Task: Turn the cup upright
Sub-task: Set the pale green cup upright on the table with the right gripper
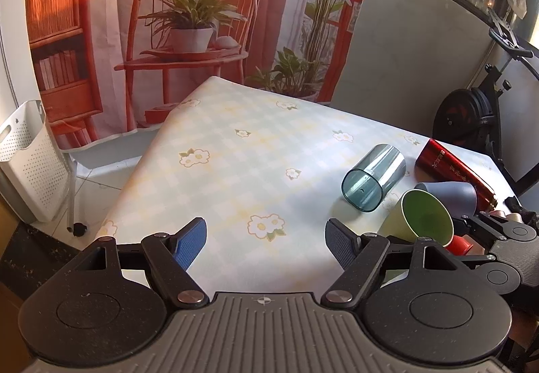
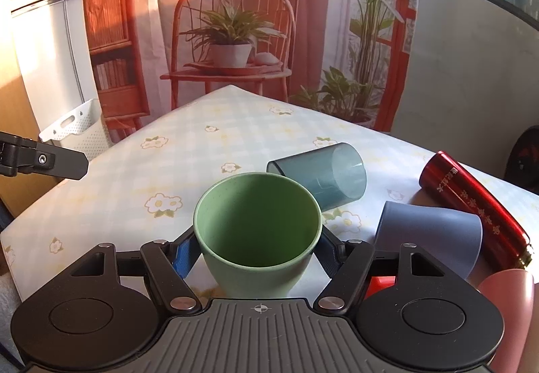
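A green cup (image 2: 257, 231) sits between the blue pads of my right gripper (image 2: 256, 253), which is shut on its sides; its mouth faces up toward the camera. In the left wrist view the same cup (image 1: 422, 219) appears tilted, mouth toward the left gripper, with the right gripper's black frame (image 1: 498, 235) behind it. My left gripper (image 1: 264, 243) is open and empty over the flowered tablecloth (image 1: 235, 171), to the left of the cups. A clear blue-grey cup (image 2: 323, 176) lies on its side beyond the green cup, also in the left wrist view (image 1: 374, 177).
A grey-blue cup (image 2: 431, 235) lies on its side at the right. A red metal bottle (image 2: 478, 204) lies behind it. A pink cup (image 2: 508, 295) and a red object (image 2: 380, 283) are near the right edge. A white perforated basket (image 1: 27, 157) stands left of the table.
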The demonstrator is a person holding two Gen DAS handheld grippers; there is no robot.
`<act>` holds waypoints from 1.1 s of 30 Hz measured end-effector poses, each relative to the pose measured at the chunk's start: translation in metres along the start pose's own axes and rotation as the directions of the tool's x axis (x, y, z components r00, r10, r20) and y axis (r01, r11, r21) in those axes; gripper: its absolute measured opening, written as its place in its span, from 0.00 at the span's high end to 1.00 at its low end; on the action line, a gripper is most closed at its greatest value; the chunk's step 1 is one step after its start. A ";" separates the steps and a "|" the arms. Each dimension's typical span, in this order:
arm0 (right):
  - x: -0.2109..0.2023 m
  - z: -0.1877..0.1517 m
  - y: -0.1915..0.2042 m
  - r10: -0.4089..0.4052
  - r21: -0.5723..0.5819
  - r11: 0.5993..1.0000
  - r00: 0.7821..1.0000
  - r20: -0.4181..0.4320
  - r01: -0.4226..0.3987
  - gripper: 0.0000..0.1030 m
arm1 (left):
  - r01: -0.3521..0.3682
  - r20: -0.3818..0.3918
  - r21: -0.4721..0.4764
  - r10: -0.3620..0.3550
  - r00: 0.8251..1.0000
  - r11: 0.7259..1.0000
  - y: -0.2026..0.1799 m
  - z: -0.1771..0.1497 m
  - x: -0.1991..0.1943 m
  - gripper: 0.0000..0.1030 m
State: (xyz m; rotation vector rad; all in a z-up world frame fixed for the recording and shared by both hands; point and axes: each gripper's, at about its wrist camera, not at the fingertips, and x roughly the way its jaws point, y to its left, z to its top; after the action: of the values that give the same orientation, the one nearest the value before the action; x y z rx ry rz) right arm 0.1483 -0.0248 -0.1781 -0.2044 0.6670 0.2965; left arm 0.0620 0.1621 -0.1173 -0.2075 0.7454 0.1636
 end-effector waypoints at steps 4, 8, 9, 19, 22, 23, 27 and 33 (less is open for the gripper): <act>-0.001 -0.001 -0.001 0.003 0.008 1.000 1.000 0.000 -0.003 0.36 | 0.005 -0.007 0.002 -0.005 1.000 1.000 -0.002 -0.001 0.001 0.23; 0.000 0.000 -0.001 -0.001 0.006 1.000 1.000 -0.005 0.001 0.36 | 0.000 -0.007 0.009 0.000 1.000 1.000 -0.002 -0.001 -0.001 0.23; 0.001 0.001 -0.002 -0.002 0.008 1.000 1.000 -0.008 0.002 0.36 | 0.000 -0.008 0.011 0.000 1.000 1.000 -0.002 -0.001 -0.001 0.23; 0.005 0.005 -0.004 -0.004 0.035 0.999 1.000 -0.025 0.005 0.27 | 0.007 -0.008 0.005 -0.007 1.000 1.000 -0.003 0.000 -0.001 0.22; 0.002 0.004 -0.007 -0.006 0.056 0.998 1.000 -0.026 0.007 0.19 | 0.007 -0.007 0.010 -0.007 1.000 1.000 -0.004 0.001 -0.003 0.22; 0.000 0.003 -0.008 -0.008 0.067 0.998 1.000 -0.027 0.010 0.16 | 0.006 -0.006 0.013 -0.006 1.000 1.000 -0.005 0.001 -0.003 0.21; -0.009 0.003 -0.014 -0.008 0.113 0.994 0.999 -0.031 0.011 0.13 | 0.009 0.001 0.031 -0.009 1.000 0.999 -0.008 0.002 -0.005 0.18; -0.032 0.003 -0.023 -0.047 0.163 0.985 0.998 -0.040 0.053 0.06 | 0.019 0.017 0.073 -0.020 1.000 0.997 -0.014 0.007 -0.014 0.12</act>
State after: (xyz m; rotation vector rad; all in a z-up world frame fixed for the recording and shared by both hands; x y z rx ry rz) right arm 0.1338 -0.0519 -0.1540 -0.0691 0.7173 0.1892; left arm 0.0592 0.1489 -0.1007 -0.1435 0.7305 0.1193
